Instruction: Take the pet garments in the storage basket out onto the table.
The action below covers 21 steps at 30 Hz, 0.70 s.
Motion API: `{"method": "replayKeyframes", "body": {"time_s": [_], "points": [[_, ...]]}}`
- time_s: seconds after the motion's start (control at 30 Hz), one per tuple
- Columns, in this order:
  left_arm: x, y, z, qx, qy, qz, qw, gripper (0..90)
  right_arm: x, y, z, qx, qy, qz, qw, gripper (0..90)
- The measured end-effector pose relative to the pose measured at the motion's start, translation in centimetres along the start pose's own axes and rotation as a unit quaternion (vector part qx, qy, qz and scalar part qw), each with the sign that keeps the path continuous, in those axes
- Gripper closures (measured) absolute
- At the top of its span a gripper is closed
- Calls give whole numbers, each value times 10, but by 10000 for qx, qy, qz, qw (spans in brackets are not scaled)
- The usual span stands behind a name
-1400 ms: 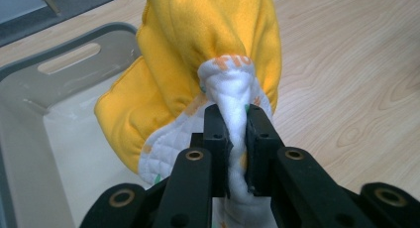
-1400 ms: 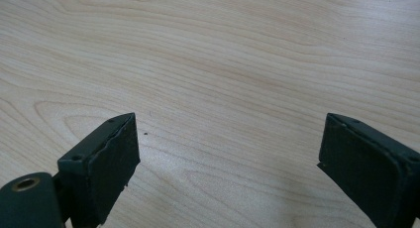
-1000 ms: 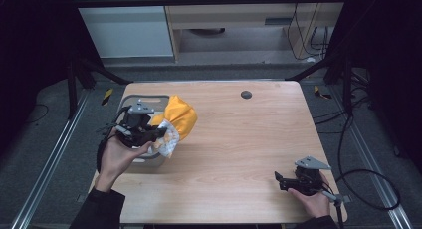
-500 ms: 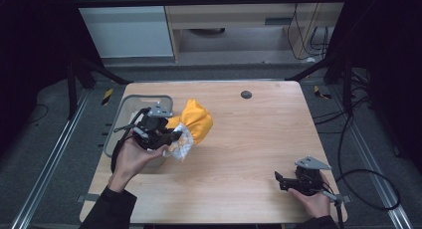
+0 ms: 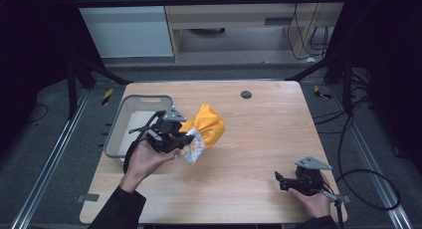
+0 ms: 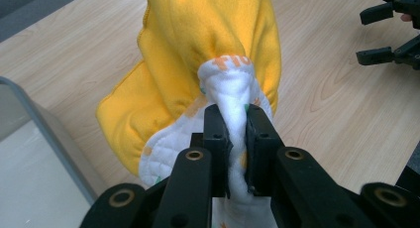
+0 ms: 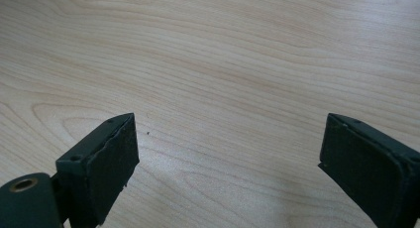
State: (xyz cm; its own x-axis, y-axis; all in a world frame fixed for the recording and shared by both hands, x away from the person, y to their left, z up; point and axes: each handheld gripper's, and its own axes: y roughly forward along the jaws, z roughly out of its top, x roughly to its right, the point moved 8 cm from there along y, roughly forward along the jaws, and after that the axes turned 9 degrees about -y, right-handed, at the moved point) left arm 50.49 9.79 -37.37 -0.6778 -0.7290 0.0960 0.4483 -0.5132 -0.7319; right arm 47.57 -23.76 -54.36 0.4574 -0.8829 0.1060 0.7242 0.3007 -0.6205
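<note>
Though clamped, cloth (image 6: 208, 54) lettering unreadable

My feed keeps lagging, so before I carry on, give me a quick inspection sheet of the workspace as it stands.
Surface: wooden table, bare grain beneath the right gripper.
Job's things: yellow and white cloth bunched up, beside the grey bin at the table's left edge.
Clutter: small dark round disc near the far edge.
Grippers: left gripper shut on the cloth's white part; right gripper open, holding nothing, near the front right corner.
Cables: black cable loops on the floor off the right side.
Surroundings: dark floor, metal frame rails, cabinet behind.
</note>
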Motion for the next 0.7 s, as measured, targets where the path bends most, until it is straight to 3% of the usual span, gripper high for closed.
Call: {"method": "replayKeyframes", "body": {"time_s": [0.7], "points": [[21,46,-17,-299,149,-331,9989,820,1,0,0,4,-9,-16,10000,80]]}}
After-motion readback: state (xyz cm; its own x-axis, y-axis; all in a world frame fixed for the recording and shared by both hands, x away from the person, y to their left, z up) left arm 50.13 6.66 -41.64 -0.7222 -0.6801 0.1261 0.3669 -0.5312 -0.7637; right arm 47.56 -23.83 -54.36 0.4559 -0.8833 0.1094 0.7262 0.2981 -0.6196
